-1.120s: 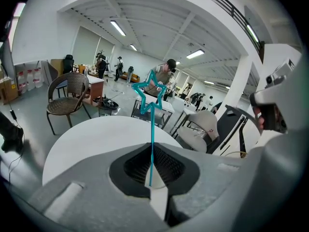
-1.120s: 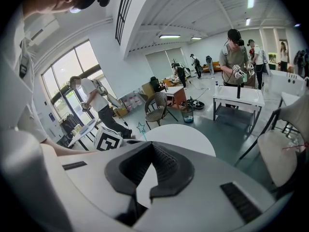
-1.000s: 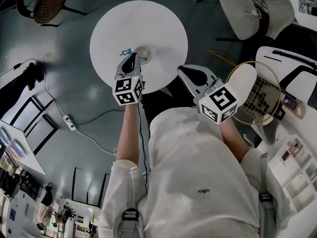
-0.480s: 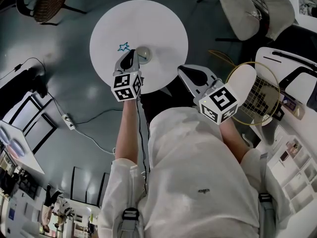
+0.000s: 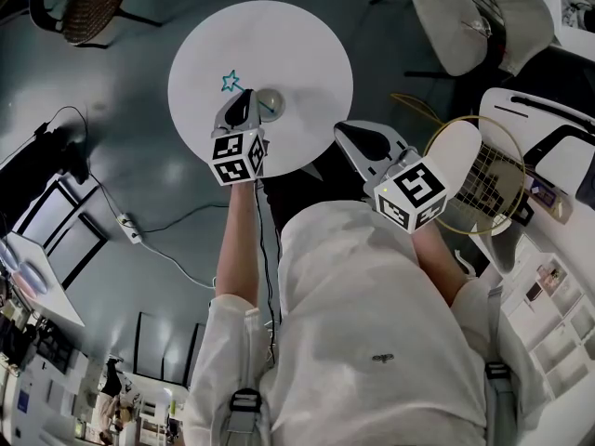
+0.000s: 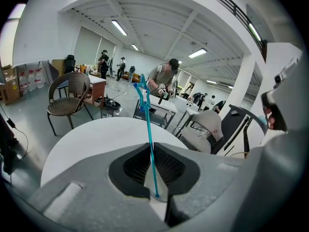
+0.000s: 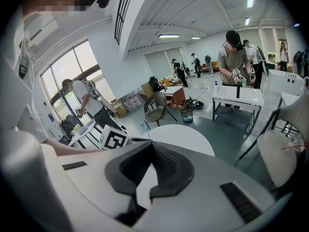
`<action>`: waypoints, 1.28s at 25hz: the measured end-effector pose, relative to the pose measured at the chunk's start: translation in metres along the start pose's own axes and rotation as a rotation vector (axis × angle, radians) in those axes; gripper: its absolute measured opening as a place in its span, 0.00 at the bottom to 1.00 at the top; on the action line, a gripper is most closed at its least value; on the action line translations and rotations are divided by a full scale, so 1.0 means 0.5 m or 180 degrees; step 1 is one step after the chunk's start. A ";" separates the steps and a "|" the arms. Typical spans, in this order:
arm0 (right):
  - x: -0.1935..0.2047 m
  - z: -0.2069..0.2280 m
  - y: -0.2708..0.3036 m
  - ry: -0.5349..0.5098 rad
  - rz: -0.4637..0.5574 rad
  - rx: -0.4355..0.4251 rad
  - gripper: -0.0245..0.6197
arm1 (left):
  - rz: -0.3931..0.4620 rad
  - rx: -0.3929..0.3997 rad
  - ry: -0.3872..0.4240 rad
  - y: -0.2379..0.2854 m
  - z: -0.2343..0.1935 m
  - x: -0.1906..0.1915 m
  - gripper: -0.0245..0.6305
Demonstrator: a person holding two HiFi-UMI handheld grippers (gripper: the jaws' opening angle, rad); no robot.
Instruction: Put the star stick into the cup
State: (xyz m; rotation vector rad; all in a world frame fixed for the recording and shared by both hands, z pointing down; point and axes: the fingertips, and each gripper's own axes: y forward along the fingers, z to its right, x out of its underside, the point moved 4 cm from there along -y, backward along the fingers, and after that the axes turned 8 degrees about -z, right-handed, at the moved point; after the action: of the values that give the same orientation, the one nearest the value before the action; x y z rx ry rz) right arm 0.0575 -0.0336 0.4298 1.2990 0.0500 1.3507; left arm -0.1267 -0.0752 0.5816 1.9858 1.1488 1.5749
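Note:
The star stick point(image 5: 229, 82) is a thin teal rod with a blue star outline at its tip. My left gripper point(image 5: 240, 110) is shut on its lower end over the white round table point(image 5: 307, 45). In the left gripper view the star stick point(image 6: 147, 129) rises from the closed jaws of that gripper point(image 6: 157, 193), star uppermost. The small pale cup point(image 5: 271, 100) stands on the table just right of the left gripper's fingers. My right gripper point(image 5: 358, 142) hangs off the table's near right edge, jaws shut and empty. In the right gripper view its jaws point(image 7: 148, 195) point toward the table point(image 7: 183, 137).
A wicker chair point(image 5: 93, 3) stands beyond the table at far left, a padded chair point(image 5: 469, 17) at far right. A badminton racket point(image 5: 483, 170) lies to my right. A cable and power strip point(image 5: 130, 230) run across the floor on the left. People work at tables point(image 6: 164, 81) in the background.
My left gripper has moved slightly farther over the table with the stick, and the star now stands out farther up and left of the jaws. The right gripper has stayed put.

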 end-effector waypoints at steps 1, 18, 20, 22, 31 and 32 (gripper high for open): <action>-0.001 0.000 0.000 0.0000 0.0003 0.0001 0.05 | -0.0002 -0.0009 0.0001 0.001 -0.002 -0.001 0.07; 0.005 0.001 -0.006 -0.0027 -0.0008 0.0008 0.05 | -0.0012 -0.0081 0.0017 0.004 -0.013 0.005 0.07; 0.007 0.000 -0.009 -0.0031 -0.0007 0.0007 0.05 | -0.0006 -0.0097 0.0016 0.003 -0.012 0.006 0.07; 0.007 0.001 -0.011 -0.0029 -0.0004 0.0011 0.05 | -0.0004 -0.0105 0.0022 0.003 -0.011 0.006 0.07; 0.006 0.000 -0.005 -0.0038 -0.0018 0.0005 0.05 | 0.0016 -0.0150 0.0022 0.008 -0.017 0.004 0.07; 0.006 0.000 -0.005 -0.0038 -0.0020 0.0006 0.05 | 0.0014 -0.0147 0.0023 0.008 -0.018 0.004 0.07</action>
State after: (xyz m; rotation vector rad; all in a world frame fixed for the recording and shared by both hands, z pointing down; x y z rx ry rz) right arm 0.0601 -0.0309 0.4300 1.3073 0.0470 1.3377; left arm -0.1333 -0.0779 0.5884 1.9560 1.1016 1.5974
